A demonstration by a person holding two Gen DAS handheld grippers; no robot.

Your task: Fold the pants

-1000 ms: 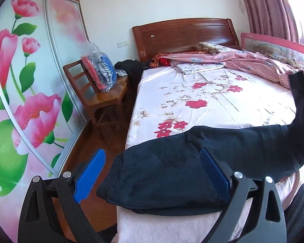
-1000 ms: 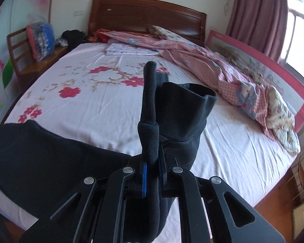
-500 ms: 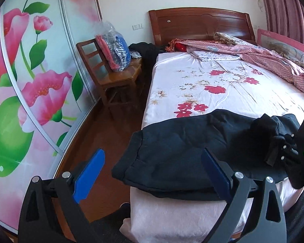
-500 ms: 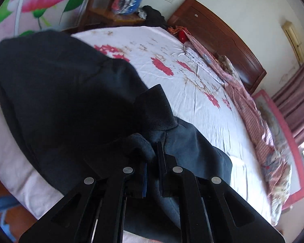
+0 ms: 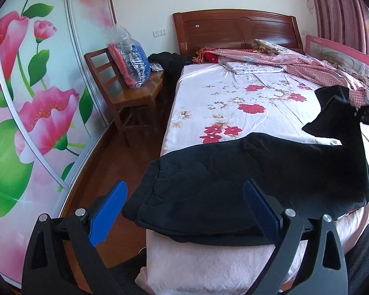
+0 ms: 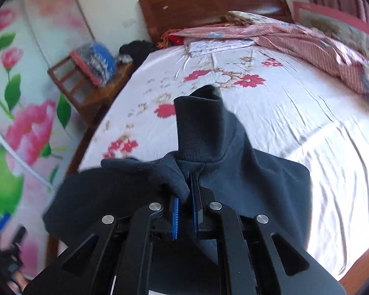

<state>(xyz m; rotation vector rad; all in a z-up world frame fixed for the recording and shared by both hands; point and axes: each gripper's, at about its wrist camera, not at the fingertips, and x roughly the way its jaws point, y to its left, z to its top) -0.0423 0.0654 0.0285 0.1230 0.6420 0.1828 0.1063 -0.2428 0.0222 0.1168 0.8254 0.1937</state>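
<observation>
The dark navy pants (image 5: 246,172) lie across the near end of the bed, waistband at the left corner. My left gripper (image 5: 184,204) is open and empty, its blue pads on either side of the waist end, above it. My right gripper (image 6: 185,194) is shut on the ribbed cuff end of the pants (image 6: 199,132) and holds it lifted above the bed; the raised cuff also shows at the right of the left wrist view (image 5: 337,115).
The bed has a white floral sheet (image 5: 233,103) and a wooden headboard (image 5: 233,29). A pink quilt (image 5: 307,66) is heaped at the far right. A wooden chair (image 5: 130,93) with a bagged bundle stands left of the bed, by the flowered wardrobe doors (image 5: 37,98).
My right gripper has swung the held cuff end back up and to the right, after carrying it low over the waist half. The left gripper stayed open near the waistband.
</observation>
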